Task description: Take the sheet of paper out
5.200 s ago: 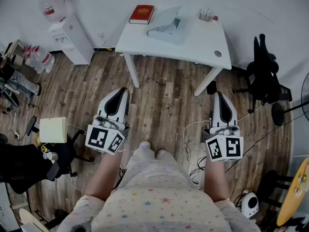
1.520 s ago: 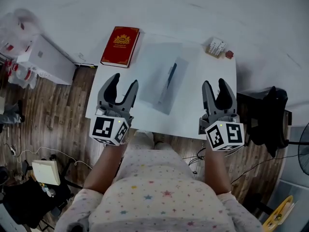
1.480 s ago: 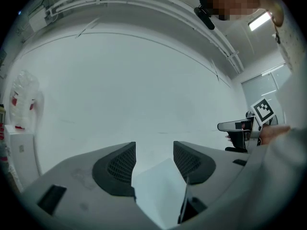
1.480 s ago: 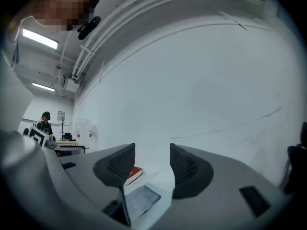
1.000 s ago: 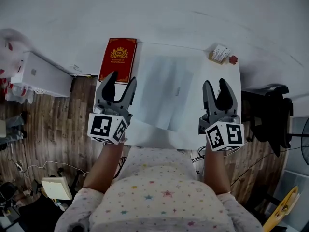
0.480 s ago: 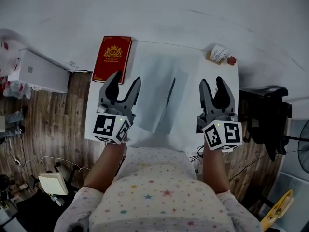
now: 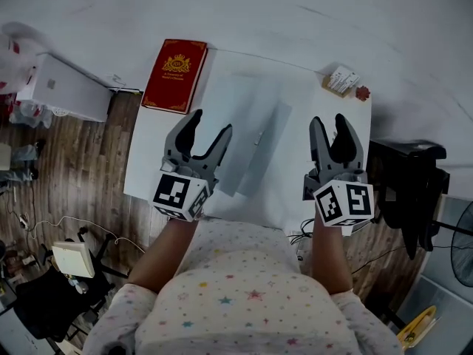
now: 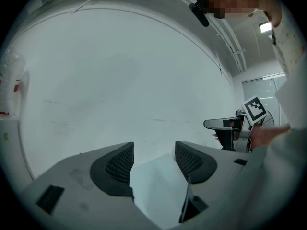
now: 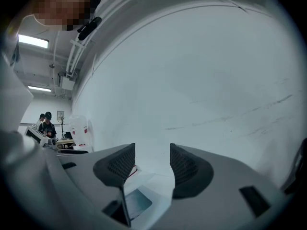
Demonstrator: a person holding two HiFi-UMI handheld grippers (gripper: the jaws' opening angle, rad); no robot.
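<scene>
A pale, see-through folder point(image 7: 247, 128) lies open on the white table point(image 7: 148, 150), one leaf raised along its middle, with a white sheet inside. My left gripper point(image 7: 208, 124) hovers over the folder's left part; its jaws have just been opening and stand wide, with nothing pressed between them. In the left gripper view the white sheet point(image 8: 158, 188) shows below and between the pads point(image 8: 117, 164). My right gripper point(image 7: 328, 120) is open too, over bare table to the right of the folder. In the right gripper view the folder point(image 9: 136, 200) lies low to the left of the right gripper point(image 9: 152, 150).
A red book point(image 7: 175, 65) lies at the table's far left corner. A small box point(image 7: 340, 80) and a red bit point(image 7: 362, 92) sit at the far right corner. A black chair point(image 7: 410, 191) stands to the right, a white cabinet point(image 7: 66, 87) to the left, on wooden floor.
My left gripper has shifted right and slightly down, over the folder's left part, and its jaws stand wider. The right gripper has hardly shifted.
</scene>
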